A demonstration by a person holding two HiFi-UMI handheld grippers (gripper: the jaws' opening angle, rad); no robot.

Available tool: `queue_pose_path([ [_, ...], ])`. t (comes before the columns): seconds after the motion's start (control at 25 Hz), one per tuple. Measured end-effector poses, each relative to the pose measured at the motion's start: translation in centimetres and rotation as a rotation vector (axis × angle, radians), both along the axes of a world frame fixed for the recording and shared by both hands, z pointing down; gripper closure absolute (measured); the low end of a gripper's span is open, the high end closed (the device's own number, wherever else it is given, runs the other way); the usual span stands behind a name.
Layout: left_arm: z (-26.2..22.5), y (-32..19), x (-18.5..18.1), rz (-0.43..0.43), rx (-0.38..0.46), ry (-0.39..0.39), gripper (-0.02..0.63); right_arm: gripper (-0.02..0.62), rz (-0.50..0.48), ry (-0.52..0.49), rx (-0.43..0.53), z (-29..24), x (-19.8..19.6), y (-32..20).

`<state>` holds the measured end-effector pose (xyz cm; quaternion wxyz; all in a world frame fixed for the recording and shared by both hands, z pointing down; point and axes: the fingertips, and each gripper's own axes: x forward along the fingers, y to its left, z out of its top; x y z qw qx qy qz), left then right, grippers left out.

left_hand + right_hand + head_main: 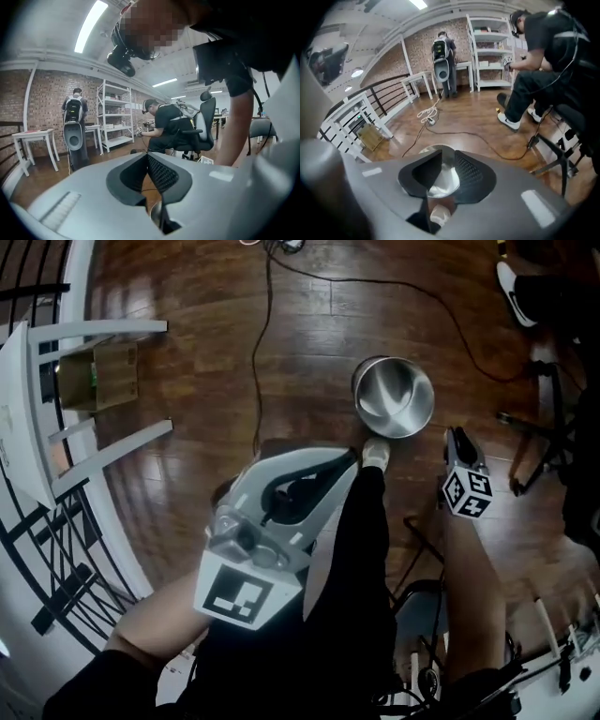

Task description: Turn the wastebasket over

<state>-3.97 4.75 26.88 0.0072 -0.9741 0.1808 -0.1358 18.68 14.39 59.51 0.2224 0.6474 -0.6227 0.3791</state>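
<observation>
Indoor artificial light. Head view dim, corners dark; wood floor (187, 399) carries pale sheen at upper left; steel wastebasket (394, 397) glares bright inside. Left gripper view brighter: ceiling strip light (91, 26) blown out white. Right gripper view evenly lit, overhead tube (418, 3) clipped at top edge. Both gripper views fisheye: straight lines bow, black vignette round rim. Left gripper (146, 155) and right gripper (448, 152) soft, out of focus near lens; tongs' inner faces in shadow. Background fairly sharp.
</observation>
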Motion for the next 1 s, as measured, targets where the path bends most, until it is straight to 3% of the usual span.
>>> queue_pose_path([
  [0.12, 1.2, -1.4, -0.6, -0.035, 0.036, -0.041, 0.607, 0.374, -0.063, -0.015, -0.156, 4.6, -0.2, -0.1],
  [0.16, 1.6, -1.9, -0.7, -0.051, 0.037, -0.048, 0.607, 0.359, -0.089, 0.004, -0.182, 5.4, 0.1, -0.4],
  [0.28, 2.6, -3.9, -1.0, -0.095, 0.04, -0.063, 0.607, 0.35, -0.127, 0.046, -0.237, 8.3, 1.9, -1.2],
  [0.48, 4.4, -7.1, -3.5, -0.181, 0.032, -0.103, 0.606, 0.319, -0.114, -0.007, -0.346, 15.0, 3.3, -2.3],
  [0.68, 5.9, -7.7, -7.2, -0.225, 0.005, -0.183, 0.607, 0.318, -0.263, -0.005, -0.428, 19.9, 1.2, -3.4],
  [0.8, 6.8, -8.3, -8.8, -0.271, -0.013, -0.207, 0.607, 0.33, -0.326, 0.008, -0.468, 21.6, 0.2, -3.7],
  [0.92, 7.6, -8.0, -9.0, -0.273, -0.023, -0.216, 0.607, 0.401, -0.377, 0.084, -0.49, 22.5, 0.3, -3.8],
  [1.0, 7.9, -7.5, -8.6, -0.255, -0.031, -0.213, 0.607, 0.522, -0.381, 0.135, -0.496, 22.7, 1.4, -3.8],
])
